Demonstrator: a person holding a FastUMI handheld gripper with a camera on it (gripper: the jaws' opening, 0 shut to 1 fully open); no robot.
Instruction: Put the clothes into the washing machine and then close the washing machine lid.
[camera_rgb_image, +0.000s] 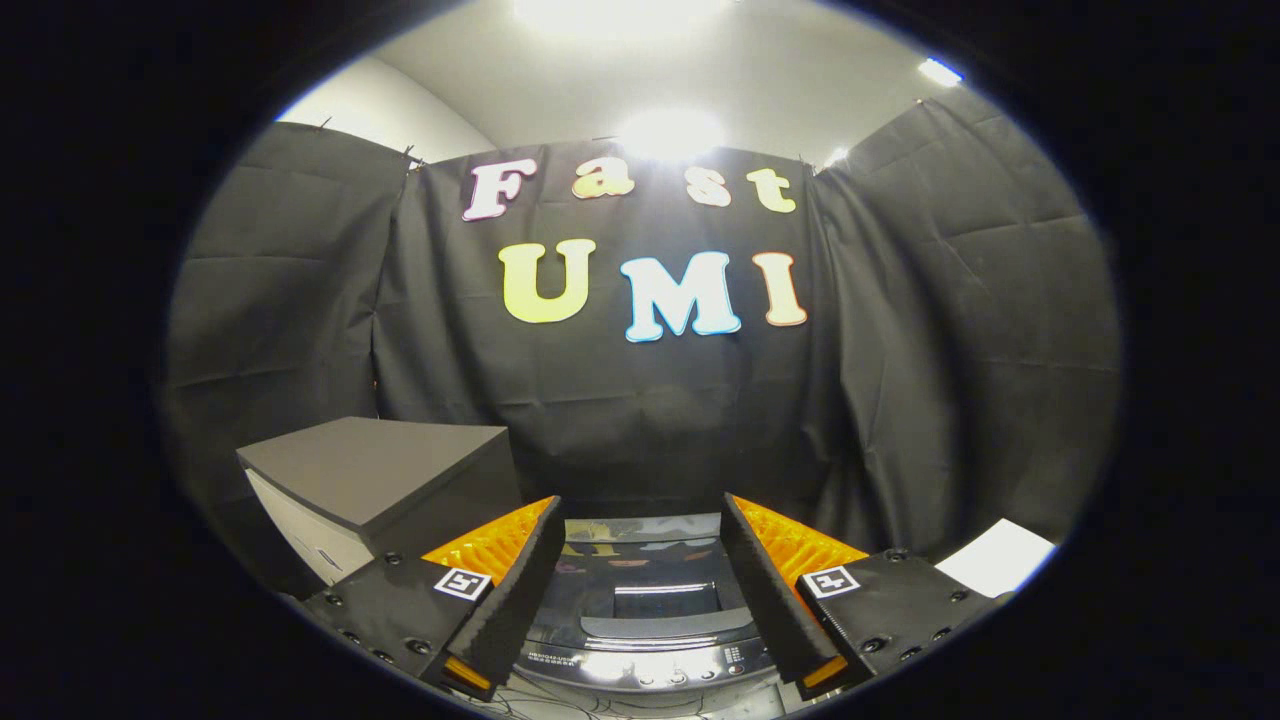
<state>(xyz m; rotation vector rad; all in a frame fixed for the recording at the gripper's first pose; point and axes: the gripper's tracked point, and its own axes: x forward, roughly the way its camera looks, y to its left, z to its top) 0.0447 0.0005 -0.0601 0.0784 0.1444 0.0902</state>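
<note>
The claw gapes wide, holding nothing, above the washing machine, whose glossy lid looks down. No clothes are visible, so this fits either end; keep the fingers spread and centred.

camera rides hand-held gripper, facing forward along fingers; close above washing machine; booth wall beyond

The washing machine is dark and shiny, maybe black, with a silver front strip. The box beside it has a dark grey top and a white side. A white sheet lies on the other side.
</note>
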